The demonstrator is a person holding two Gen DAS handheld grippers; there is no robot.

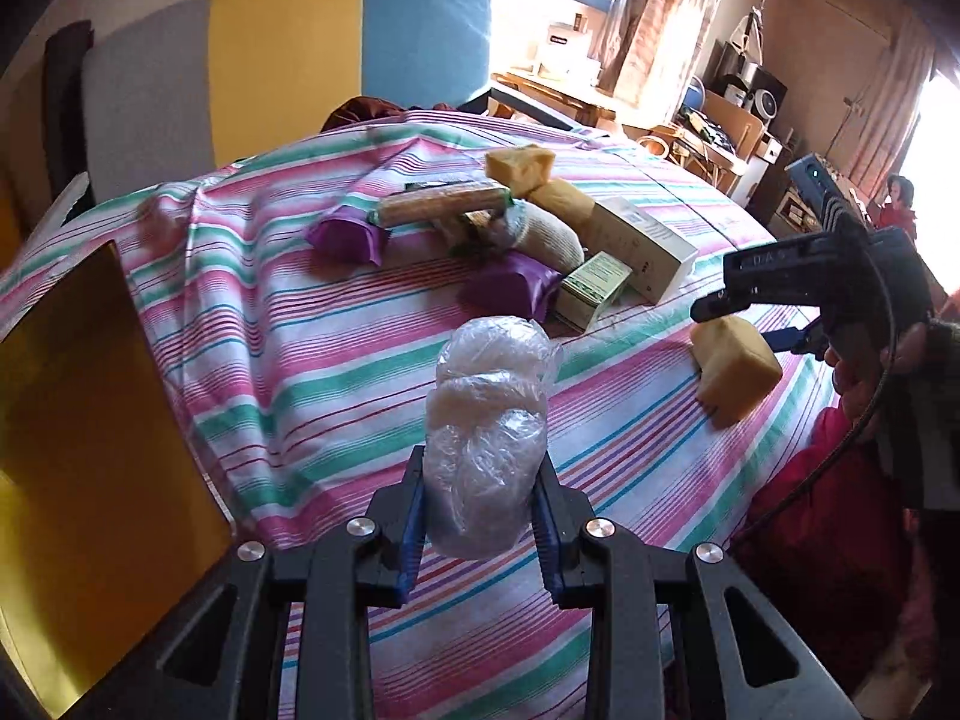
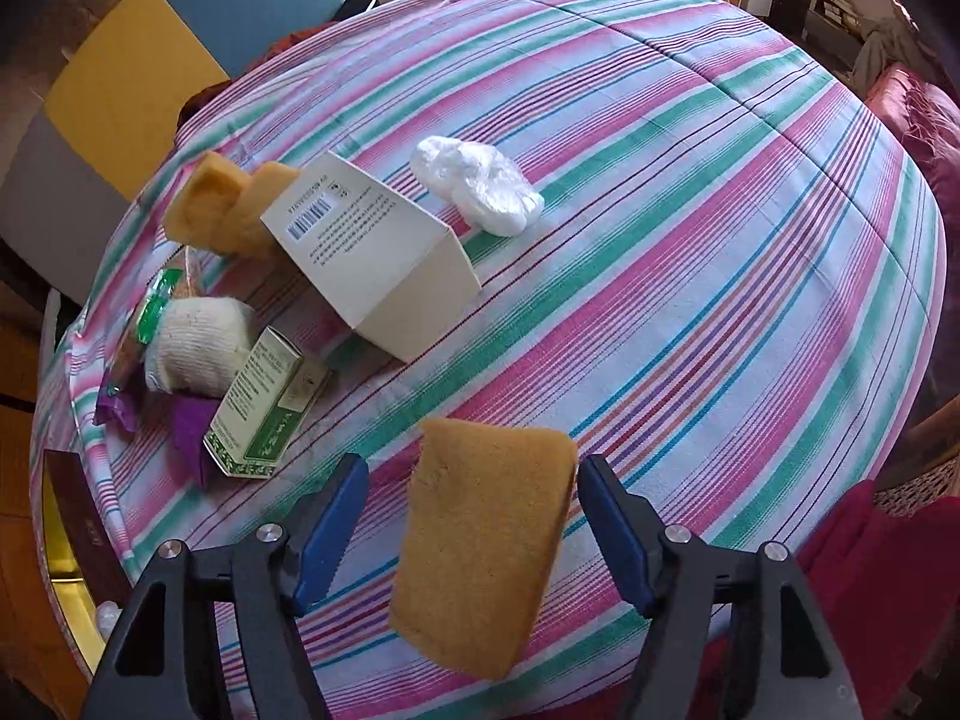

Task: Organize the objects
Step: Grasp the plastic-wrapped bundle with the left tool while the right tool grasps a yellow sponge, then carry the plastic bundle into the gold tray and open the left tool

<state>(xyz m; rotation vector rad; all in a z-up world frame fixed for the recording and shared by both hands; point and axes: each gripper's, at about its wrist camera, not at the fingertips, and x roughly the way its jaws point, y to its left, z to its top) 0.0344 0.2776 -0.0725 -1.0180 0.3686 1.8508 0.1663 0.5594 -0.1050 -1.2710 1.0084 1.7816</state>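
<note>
Left claw (image 1: pixel 480 504) pinches the plastic-wrapped bundle (image 1: pixel 489 420) above the striped tabletop (image 1: pixel 300 360). Right claw (image 2: pixel 474 534), spread, straddles the yellow sponge (image 2: pixel 480 546), pads not touching; I centre it w/ care before squeezing.

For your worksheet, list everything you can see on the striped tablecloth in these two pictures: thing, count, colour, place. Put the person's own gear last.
Sponges: two, yellow, behind the white box.
Sponge: one, yellow, between the open right jaws.
White box: one, centre.
Green carton: one, beside the sock roll.
Sock roll: one, cream.
Purple packets: two.
Biscuit pack: one, tan.
Plastic bundle: one, white, lying apart.
Clear plastic bundle: one, gripped.
Left hand-held gripper: shut.
Right hand-held gripper: open.
</note>
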